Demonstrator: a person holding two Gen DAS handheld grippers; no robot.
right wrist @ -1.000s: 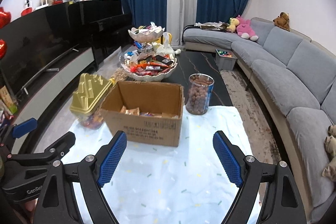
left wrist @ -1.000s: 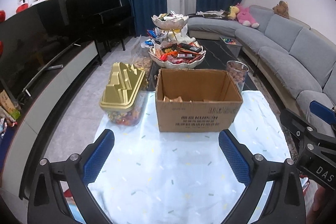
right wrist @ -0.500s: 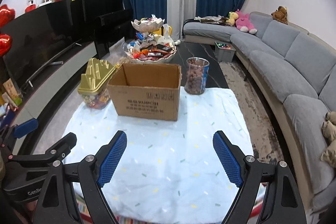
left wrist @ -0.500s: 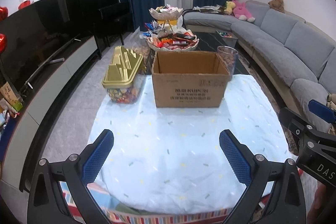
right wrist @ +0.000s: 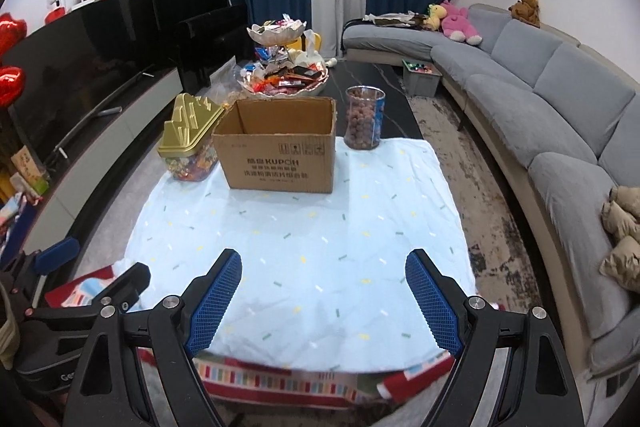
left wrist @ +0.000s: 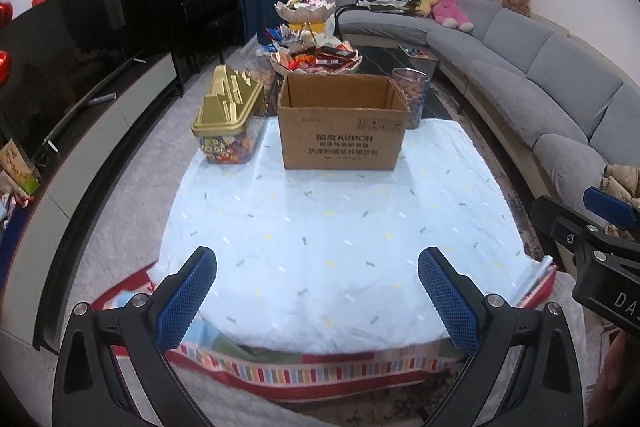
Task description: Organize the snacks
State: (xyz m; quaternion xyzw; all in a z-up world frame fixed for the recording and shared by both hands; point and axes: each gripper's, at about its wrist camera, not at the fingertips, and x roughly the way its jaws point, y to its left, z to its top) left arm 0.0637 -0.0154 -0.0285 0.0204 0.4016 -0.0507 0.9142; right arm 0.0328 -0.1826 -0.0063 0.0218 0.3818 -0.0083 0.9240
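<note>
Both grippers have drawn back from the cardboard box (left wrist: 344, 121) since a second ago: it now looks smaller and farther off in each wrist view, and the near, striped edge of the table covering has come into sight. The box stands upright and open-topped on the far part of the pale blue cloth (left wrist: 332, 239). Its inside cannot be seen from this low angle. Just to its left sits a gold-lidded candy container (left wrist: 228, 125), and at its right rear corner a clear jar of round brown snacks (right wrist: 364, 117). Behind them a tiered dish piled with wrapped snacks (right wrist: 282, 77) rests on the dark table.

The left gripper (left wrist: 316, 295) and the right gripper (right wrist: 324, 297) both hang over the near cloth with jaws spread wide and nothing between them.

Judging by the heaped dish and the empty grippers, most of the sorting seems left to do; how much already lies in the box cannot be told.
</note>
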